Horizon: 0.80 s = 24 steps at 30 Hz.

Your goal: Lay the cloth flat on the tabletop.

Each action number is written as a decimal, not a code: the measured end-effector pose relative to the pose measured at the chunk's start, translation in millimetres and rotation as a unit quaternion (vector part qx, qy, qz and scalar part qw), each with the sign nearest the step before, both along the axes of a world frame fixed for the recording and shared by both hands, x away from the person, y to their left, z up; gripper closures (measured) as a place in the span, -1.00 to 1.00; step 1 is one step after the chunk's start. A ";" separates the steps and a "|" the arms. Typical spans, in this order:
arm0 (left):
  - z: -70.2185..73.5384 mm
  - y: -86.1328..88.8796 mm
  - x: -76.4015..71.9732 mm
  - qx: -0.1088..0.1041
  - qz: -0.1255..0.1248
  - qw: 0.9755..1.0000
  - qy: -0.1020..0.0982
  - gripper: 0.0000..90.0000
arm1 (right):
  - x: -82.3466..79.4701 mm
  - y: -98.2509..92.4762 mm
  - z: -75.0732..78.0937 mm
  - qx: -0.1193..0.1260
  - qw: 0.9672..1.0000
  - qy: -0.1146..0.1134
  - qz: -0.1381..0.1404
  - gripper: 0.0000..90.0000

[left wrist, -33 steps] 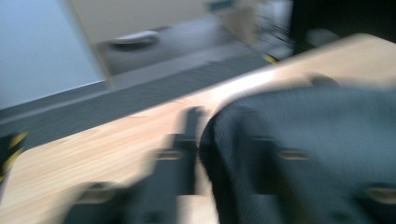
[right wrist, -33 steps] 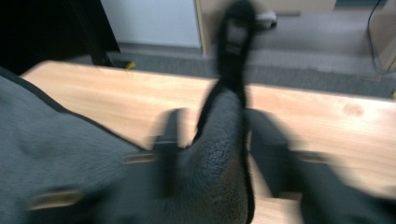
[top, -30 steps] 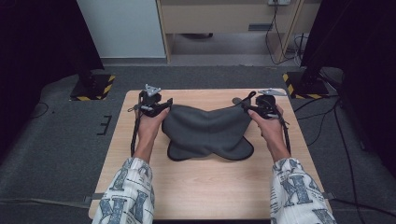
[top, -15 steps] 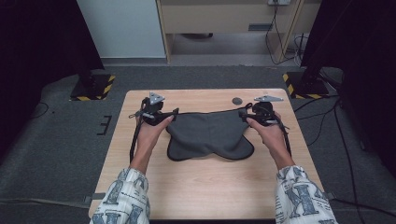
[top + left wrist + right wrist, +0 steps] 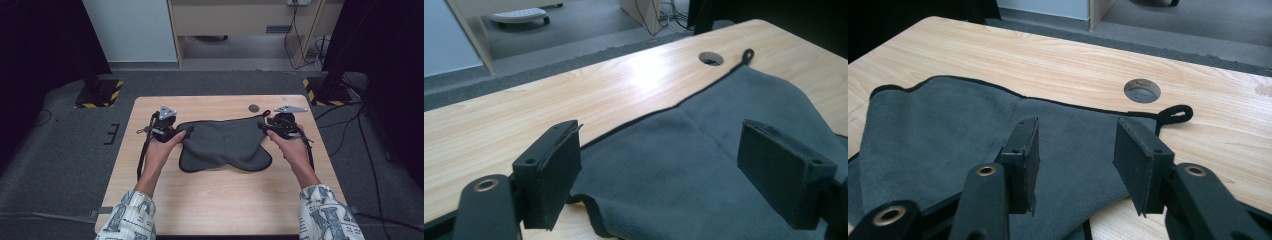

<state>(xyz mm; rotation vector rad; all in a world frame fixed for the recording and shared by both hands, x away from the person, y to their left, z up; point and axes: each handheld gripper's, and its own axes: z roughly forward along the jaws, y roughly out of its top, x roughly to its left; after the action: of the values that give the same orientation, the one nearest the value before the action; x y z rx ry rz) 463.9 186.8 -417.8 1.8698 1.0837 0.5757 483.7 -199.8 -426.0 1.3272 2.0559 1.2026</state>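
A dark grey cloth point(image 5: 225, 145) with black edging lies flat on the wooden table point(image 5: 210, 200), its far edge stretched straight. At the cloth's left corner my left gripper point(image 5: 184, 131) is open; its jaws have just been opening, and in the left gripper view point(image 5: 664, 175) the cloth point(image 5: 724, 125) lies loose under and between the wide pads. My right gripper point(image 5: 264, 126) is at the right corner, near the cloth's small loop point(image 5: 1175, 114). Its jaws point(image 5: 1080, 160) have just been closing, but a gap remains and the cloth point(image 5: 948, 130) lies beneath them unpinched.
A round cable hole point(image 5: 254, 107) is in the table just beyond the cloth. Black stands with yellow-striped bases point(image 5: 100, 95) point(image 5: 325, 92) sit on the floor at both far corners. A cabinet point(image 5: 240, 20) and cables are behind. The person's patterned sleeves point(image 5: 130, 220) come in at the front edge.
Both hands drew the cloth's corners back toward the person and apart. The cloth went from bunched and raised to flat, with its far edge pulled straight. The left jaws spread wider.
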 end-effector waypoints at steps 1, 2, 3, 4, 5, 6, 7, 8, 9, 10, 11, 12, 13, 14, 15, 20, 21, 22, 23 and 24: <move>-0.4 -0.1 -1.6 0.001 -0.001 1.000 -0.001 -0.63 | -2.1 -1.1 -0.1 0.003 1.000 -0.001 0.002 0.19; -1.1 -0.9 -2.9 -0.005 -0.002 1.000 -0.002 -0.63 | -3.6 -1.6 -0.5 0.003 1.000 0.000 0.002 0.18; -1.0 -0.2 -4.2 -0.001 -0.002 1.000 -0.003 -0.63 | -5.1 -2.5 -0.9 0.004 1.000 0.000 0.004 0.17; -1.0 0.1 -5.8 -0.001 -0.003 1.000 -0.005 -0.63 | -6.5 -3.2 -0.9 0.006 1.000 0.001 0.004 0.16; -1.0 0.5 -8.0 -0.005 -0.004 1.000 -0.009 -0.62 | -8.3 -3.9 -0.8 0.006 1.000 0.001 0.005 0.13; -1.2 1.6 -10.7 -0.007 -0.002 1.000 -0.012 -0.61 | -10.8 -5.0 -0.7 0.006 1.000 0.001 0.009 0.12; -1.3 2.3 -12.3 -0.006 -0.003 1.000 -0.013 -0.59 | -13.8 -6.0 -0.6 0.007 1.000 0.001 0.013 0.10; -2.0 3.1 -15.0 -0.006 -0.006 1.000 -0.014 -0.56 | -15.9 -6.7 -0.5 0.008 1.000 0.002 0.017 0.07; -2.7 3.6 -16.5 -0.007 -0.008 1.000 -0.014 -0.55 | -18.8 -8.1 -0.7 0.010 1.000 0.001 0.023 0.08; -3.3 4.4 -18.2 -0.008 -0.010 1.000 -0.012 -0.53 | -20.7 -8.5 -0.8 0.010 1.000 0.003 0.024 0.10; -4.4 6.0 -21.5 -0.011 -0.010 1.000 -0.012 -0.50 | -22.7 -8.9 -1.0 0.009 1.000 0.002 0.025 0.14; -5.8 7.4 -24.3 -0.014 -0.007 1.000 -0.013 -0.49 | -25.6 -10.5 -1.7 0.006 1.000 -0.003 0.027 0.22; -7.4 9.1 -27.1 -0.015 -0.005 1.000 -0.013 -0.47 | -28.0 -11.4 -2.6 0.005 1.000 -0.003 0.028 0.26; -9.3 10.4 -29.6 -0.014 -0.004 1.000 -0.011 -0.46 | -30.4 -12.5 -3.7 0.002 1.000 -0.002 0.028 0.33; -11.1 11.8 -32.3 -0.010 -0.004 1.000 -0.011 -0.46 | -32.7 -13.8 -5.1 0.003 1.000 -0.003 0.028 0.38; -20.2 17.8 -47.0 -0.005 -0.004 1.000 -0.010 -0.44 | -45.9 -21.3 -11.6 0.001 1.000 -0.005 0.027 0.44; -22.0 18.5 -49.1 -0.004 -0.004 1.000 -0.009 -0.43 | -47.5 -22.9 -12.4 0.000 1.000 -0.006 0.026 0.44; -25.7 19.6 -52.5 -0.001 -0.005 1.000 -0.007 -0.43 | -48.9 -24.3 -13.4 -0.002 1.000 -0.006 0.025 0.44; -27.1 19.9 -53.4 0.000 -0.004 1.000 -0.006 -0.43 | -51.4 -27.5 -16.0 -0.004 1.000 -0.004 0.025 0.44; -30.6 20.6 -55.4 0.000 -0.003 1.000 -0.004 -0.43 | -52.4 -28.5 -16.9 -0.005 1.000 -0.003 0.023 0.44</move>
<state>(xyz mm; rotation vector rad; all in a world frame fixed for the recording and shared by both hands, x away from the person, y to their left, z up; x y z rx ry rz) 408.5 207.4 -448.4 1.8684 1.0719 0.5777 431.4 -228.3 -442.9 1.2775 2.0963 1.2127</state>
